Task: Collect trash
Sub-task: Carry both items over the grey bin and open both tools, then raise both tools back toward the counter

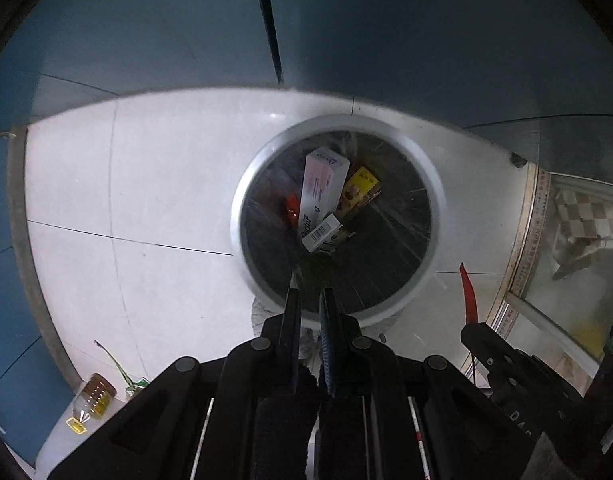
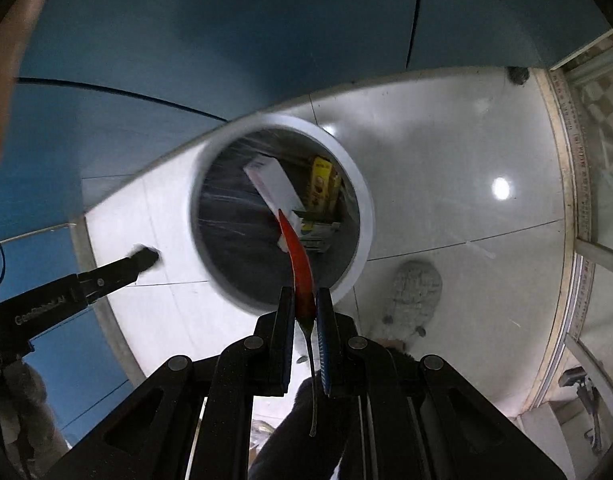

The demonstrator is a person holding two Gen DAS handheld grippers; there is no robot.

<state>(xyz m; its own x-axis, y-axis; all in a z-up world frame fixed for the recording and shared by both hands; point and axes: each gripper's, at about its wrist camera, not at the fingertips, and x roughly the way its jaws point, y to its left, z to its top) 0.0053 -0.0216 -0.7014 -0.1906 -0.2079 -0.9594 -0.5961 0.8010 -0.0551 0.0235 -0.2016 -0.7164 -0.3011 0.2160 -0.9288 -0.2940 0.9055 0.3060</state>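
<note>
A round bin (image 1: 242, 216) with a pale rim and dark liner stands on the white floor; it also shows in the right wrist view (image 2: 364, 216). Inside lie a pink-white carton (image 1: 320, 188), a yellow box (image 1: 360, 190) and a small barcoded box (image 1: 322, 232). My left gripper (image 1: 310, 284) hangs over the bin's near rim, its jaws nearly together with nothing between them. My right gripper (image 2: 305, 294) is shut on a red chili pepper (image 2: 300, 264), held over the bin's near edge. The pepper shows in the left wrist view (image 1: 468, 296) too.
A clear bottle with amber liquid (image 1: 92, 398) and a green scrap (image 1: 126, 376) lie on the floor at lower left. Blue cabinet fronts (image 1: 346, 32) stand behind the bin. A grey slipper (image 2: 414, 292) is right of the bin. A glass door frame (image 1: 526, 240) runs along the right.
</note>
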